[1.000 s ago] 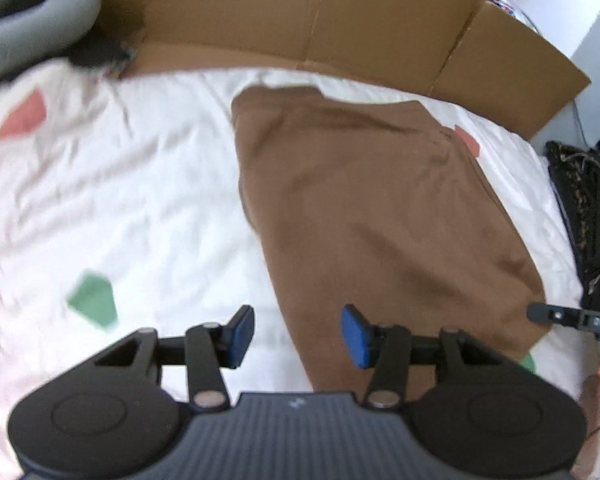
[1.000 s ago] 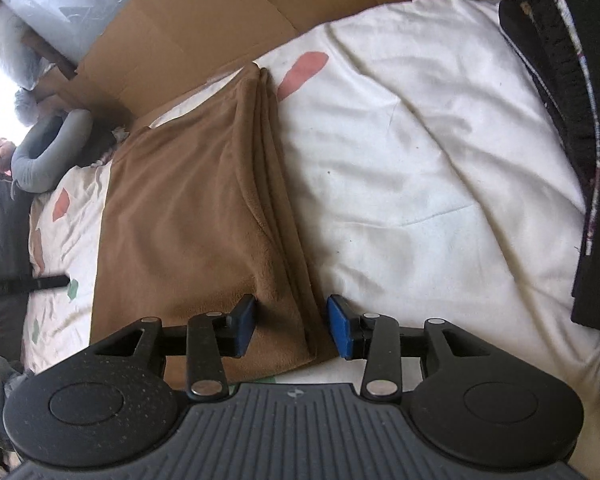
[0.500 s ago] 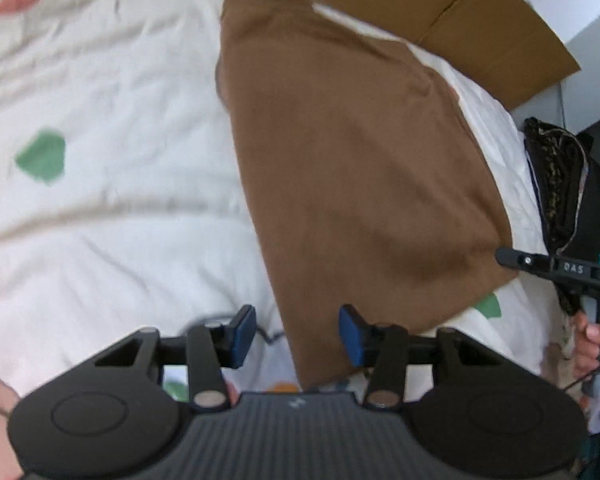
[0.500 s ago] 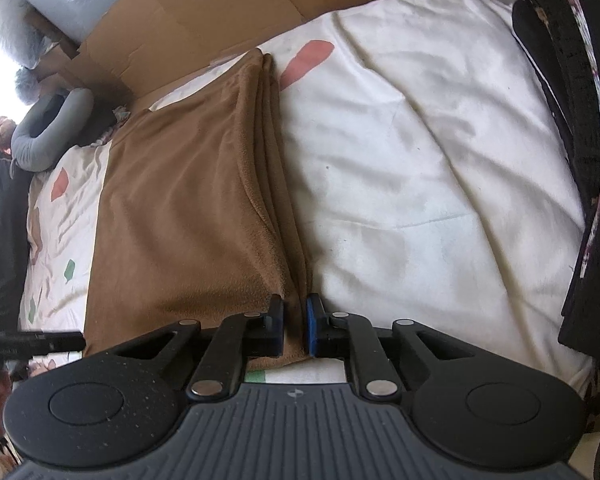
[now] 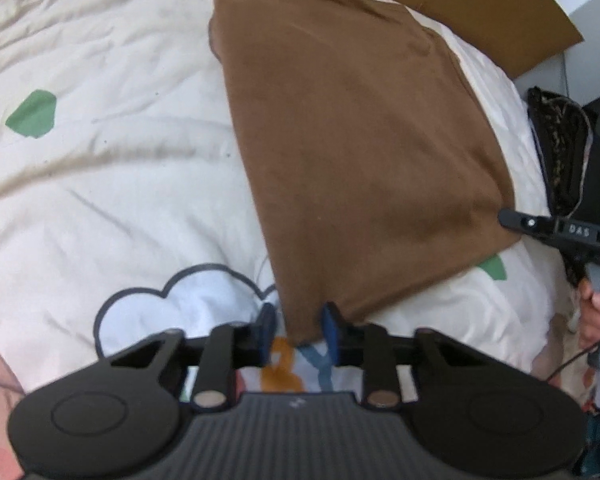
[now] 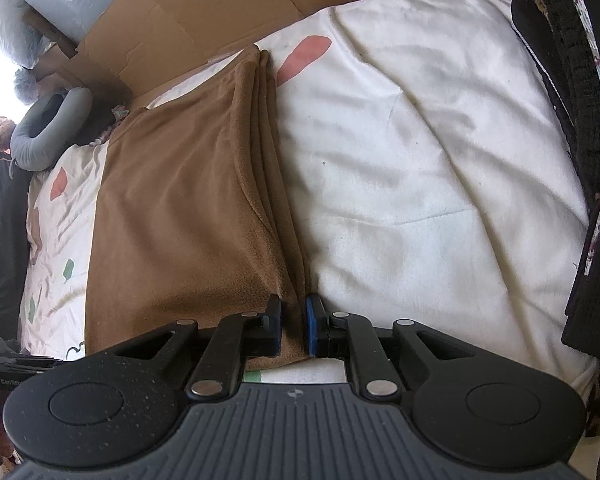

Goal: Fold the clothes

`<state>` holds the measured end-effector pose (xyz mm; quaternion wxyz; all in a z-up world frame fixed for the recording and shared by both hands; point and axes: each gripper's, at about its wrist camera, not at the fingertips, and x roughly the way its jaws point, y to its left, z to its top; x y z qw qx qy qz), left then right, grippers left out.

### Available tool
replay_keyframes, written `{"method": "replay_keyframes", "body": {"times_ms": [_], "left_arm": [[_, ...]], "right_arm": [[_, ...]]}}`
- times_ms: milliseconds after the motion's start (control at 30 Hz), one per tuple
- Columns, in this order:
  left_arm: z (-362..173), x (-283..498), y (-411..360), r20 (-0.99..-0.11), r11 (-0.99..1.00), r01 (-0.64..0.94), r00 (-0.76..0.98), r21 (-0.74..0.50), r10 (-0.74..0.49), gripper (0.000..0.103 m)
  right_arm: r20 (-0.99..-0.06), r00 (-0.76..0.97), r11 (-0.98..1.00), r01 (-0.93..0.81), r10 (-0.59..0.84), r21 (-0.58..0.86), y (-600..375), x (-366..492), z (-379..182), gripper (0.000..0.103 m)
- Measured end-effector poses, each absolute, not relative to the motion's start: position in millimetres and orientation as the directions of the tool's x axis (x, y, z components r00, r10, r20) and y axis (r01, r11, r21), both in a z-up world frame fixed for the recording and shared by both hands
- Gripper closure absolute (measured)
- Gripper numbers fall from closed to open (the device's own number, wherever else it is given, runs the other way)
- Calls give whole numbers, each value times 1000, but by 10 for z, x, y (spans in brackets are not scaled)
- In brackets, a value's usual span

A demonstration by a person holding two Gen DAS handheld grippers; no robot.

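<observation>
Left tongs [image 5: 298, 330], a second ago spread, close around the brown garment [image 5: 352, 152]'s corner; right tongs [image 6: 294, 326] already pinch its opposite corner, ready to fold.

Both your grippers pointed steeply down.
Your left gripper [image 5: 296, 330] was closing its jaws; your right gripper [image 6: 294, 328] sat pinched nearly shut.

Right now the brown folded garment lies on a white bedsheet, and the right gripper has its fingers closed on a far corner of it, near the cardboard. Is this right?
One thing is wrong: the corner. In the right wrist view, the right gripper pinches the near corner of the brown folded garment, the end away from the cardboard. The garment does lie on the white bedsheet.
</observation>
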<state>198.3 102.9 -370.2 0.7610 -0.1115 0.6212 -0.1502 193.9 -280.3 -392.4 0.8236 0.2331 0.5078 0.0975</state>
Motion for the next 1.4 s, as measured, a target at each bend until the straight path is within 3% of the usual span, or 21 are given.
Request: {"method": "replay_keyframes", "body": {"times_ms": [100,167,500,567,667,700,767,833,1400], "left_arm": [[-3678,2014,1107,-895,920,53,215,-388,-390,78],[-3722,2051,1140,-895,919,38,216,-392,-391,71],[-3917,2052,1202,-843,852,-76,217,-517,-492,68],[-3935,2046,1211,-834,841,-90,222,-533,-505,72],[-3961,2022,1260,-833,837,-104,225,-536,-506,88],[-3946,2025,1273,-830,834,-104,225,-541,-510,92],[-3911,2029,1296,-827,831,-102,226,-546,-515,94],[-3843,2033,1306,-843,849,-96,219,-520,-492,95],[-3367,2080,1509,-871,878,-63,180,-475,-458,96]], "right_arm": [[-781,467,857,87,415,508,-2833,1930,-3921,87],[-777,473,854,91,415,512,-2838,1909,-3909,76],[-781,459,857,76,424,510,-2804,1979,-3961,73],[-778,454,851,78,434,520,-2813,1994,-3976,72],[-779,445,848,77,442,525,-2814,2002,-3979,72],[-782,440,852,69,442,520,-2802,2006,-3970,73],[-786,432,856,58,443,514,-2784,2011,-3944,92],[-786,433,857,55,442,512,-2775,2009,-3904,94],[-762,396,784,146,512,603,-2710,1762,-3684,96]]}}
